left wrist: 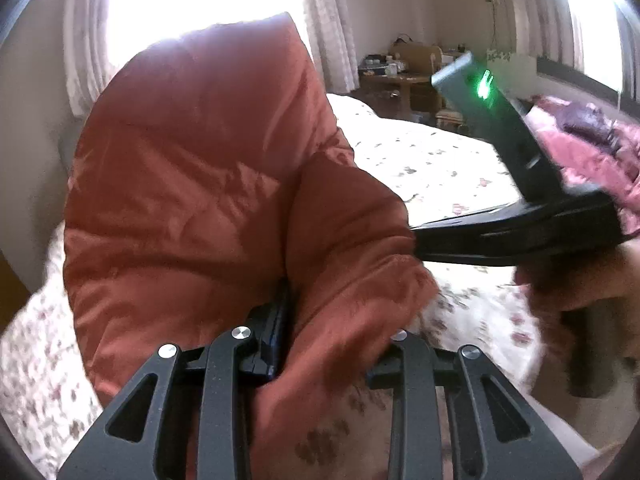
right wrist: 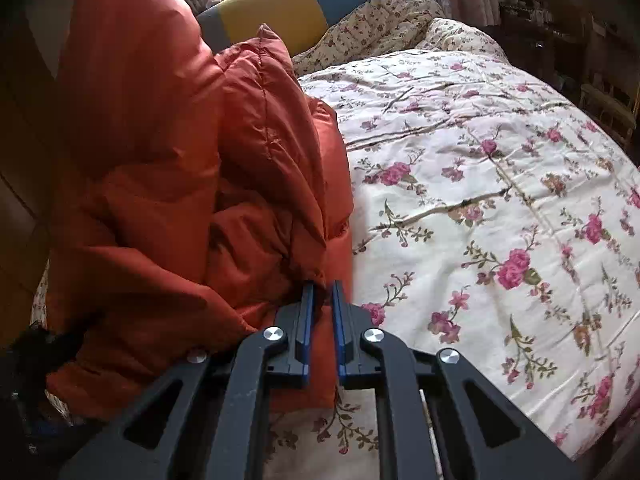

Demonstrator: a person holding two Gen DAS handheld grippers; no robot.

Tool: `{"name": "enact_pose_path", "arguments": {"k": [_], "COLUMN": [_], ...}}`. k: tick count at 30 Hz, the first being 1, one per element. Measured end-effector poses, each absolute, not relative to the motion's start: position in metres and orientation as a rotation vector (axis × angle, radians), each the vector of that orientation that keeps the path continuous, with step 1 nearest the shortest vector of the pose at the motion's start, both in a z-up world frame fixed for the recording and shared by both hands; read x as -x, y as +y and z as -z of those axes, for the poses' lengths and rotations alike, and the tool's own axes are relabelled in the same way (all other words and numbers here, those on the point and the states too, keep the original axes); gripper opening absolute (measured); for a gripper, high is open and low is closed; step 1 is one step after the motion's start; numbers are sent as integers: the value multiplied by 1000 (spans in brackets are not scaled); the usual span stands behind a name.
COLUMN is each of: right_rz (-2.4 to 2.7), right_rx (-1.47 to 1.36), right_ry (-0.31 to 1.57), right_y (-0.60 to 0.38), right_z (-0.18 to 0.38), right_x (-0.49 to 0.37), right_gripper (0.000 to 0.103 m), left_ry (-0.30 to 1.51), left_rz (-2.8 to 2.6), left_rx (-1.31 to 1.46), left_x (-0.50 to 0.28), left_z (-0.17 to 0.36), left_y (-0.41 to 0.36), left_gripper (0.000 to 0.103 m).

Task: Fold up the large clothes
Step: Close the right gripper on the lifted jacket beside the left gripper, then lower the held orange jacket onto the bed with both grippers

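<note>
A large rust-orange puffer jacket (left wrist: 192, 184) is lifted above the bed and fills the left of both views; it also shows in the right wrist view (right wrist: 160, 184). My left gripper (left wrist: 320, 320) is shut on a fold of the jacket; the fabric drapes over and hides its right finger. My right gripper (right wrist: 321, 292) is shut on the jacket's edge, its blue pads (right wrist: 307, 320) a narrow gap apart with fabric between them. In the left wrist view the right gripper (left wrist: 416, 240) comes in from the right and bites the jacket.
A bed with a floral quilt (right wrist: 480, 200) lies beneath. A colourful headboard (right wrist: 304, 0) and pillows (right wrist: 384, 20) are at the far end. A wooden table with clutter (left wrist: 400, 76) stands by the curtains. Pink clothes (left wrist: 592, 148) lie at the right.
</note>
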State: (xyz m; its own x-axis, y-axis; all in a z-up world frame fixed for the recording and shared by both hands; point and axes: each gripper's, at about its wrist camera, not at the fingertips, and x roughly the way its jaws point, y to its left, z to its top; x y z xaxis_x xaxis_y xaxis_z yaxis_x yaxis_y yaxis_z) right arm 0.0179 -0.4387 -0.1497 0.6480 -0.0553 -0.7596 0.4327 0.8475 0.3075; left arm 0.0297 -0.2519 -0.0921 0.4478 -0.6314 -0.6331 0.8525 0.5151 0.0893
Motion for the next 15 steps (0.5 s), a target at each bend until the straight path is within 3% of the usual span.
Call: {"name": "enact_pose_path", "arguments": {"k": [9,15], "right_rz": [308,310], "right_rx": [-515,-527], "right_ry": [824,797], "right_y": [-443,-443], "right_z": [160,159], "right_x": [-18,-14], "right_gripper": [8,8], "left_ry": [632,581], "left_rz": [1035,788], "left_rx": [-291,-201], "left_x": [-35,-100], "left_z": [60,37], "left_y": [-190,-179], "left_gripper": [29,29]}}
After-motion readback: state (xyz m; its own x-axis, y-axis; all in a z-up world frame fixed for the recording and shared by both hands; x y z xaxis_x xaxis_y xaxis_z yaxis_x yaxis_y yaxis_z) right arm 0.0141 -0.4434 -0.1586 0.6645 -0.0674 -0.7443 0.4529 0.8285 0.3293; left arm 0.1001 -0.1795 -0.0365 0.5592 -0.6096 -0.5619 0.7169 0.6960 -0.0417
